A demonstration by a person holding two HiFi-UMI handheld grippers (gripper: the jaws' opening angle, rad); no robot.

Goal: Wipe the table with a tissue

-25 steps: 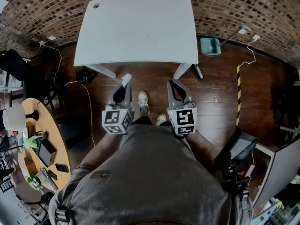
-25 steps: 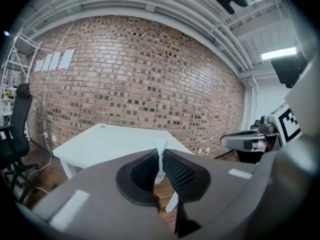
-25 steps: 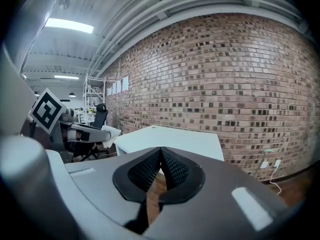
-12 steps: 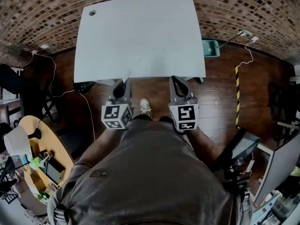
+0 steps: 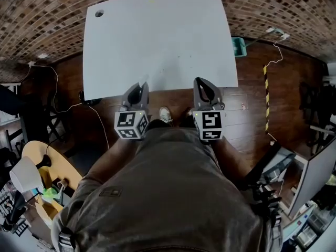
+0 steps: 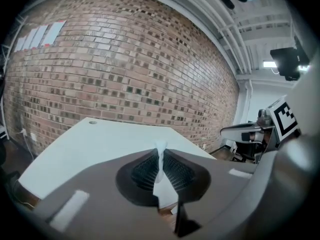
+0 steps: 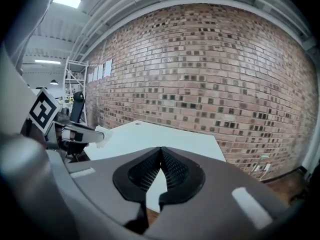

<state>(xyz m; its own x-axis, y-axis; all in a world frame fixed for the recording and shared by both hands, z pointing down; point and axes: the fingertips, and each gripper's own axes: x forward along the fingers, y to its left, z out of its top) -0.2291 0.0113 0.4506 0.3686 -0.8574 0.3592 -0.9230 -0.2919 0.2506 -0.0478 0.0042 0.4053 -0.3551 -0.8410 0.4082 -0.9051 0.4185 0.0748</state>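
Tissue (image 6: 161, 170) is a thin white twisted strip pinched in the left gripper (image 6: 161, 151). The jaws are clenched on it, and a bit of it pokes out past the tips and below them. In the head view the tissue (image 5: 143, 80) sticks out at the tip of the left gripper (image 5: 137, 88), right over the near edge of the white table (image 5: 157, 35). I can't tell if it touches the top.

Right gripper (image 7: 161, 151) is closed on itself, tips meeting. In the head view the right gripper (image 5: 205, 85) is also at the near edge, beside the left one, both pointing forward across the table.

Writing: only the black-and-white square codes on the marker cubes (image 5: 130, 126). The paper sheets (image 6: 40, 34) on the brick wall (image 6: 130, 79) and the shirt patch (image 5: 110, 193) are too small to read.

Pose: both arms tucked close to the torso, grippers roughly level and parallel.

Other items: a hole (image 5: 99, 13) in the table's far left corner, a green tray (image 5: 239, 46) on the floor right of the table, yellow-black floor tape (image 5: 265, 88) and a shoe (image 5: 165, 113) between the grippers.
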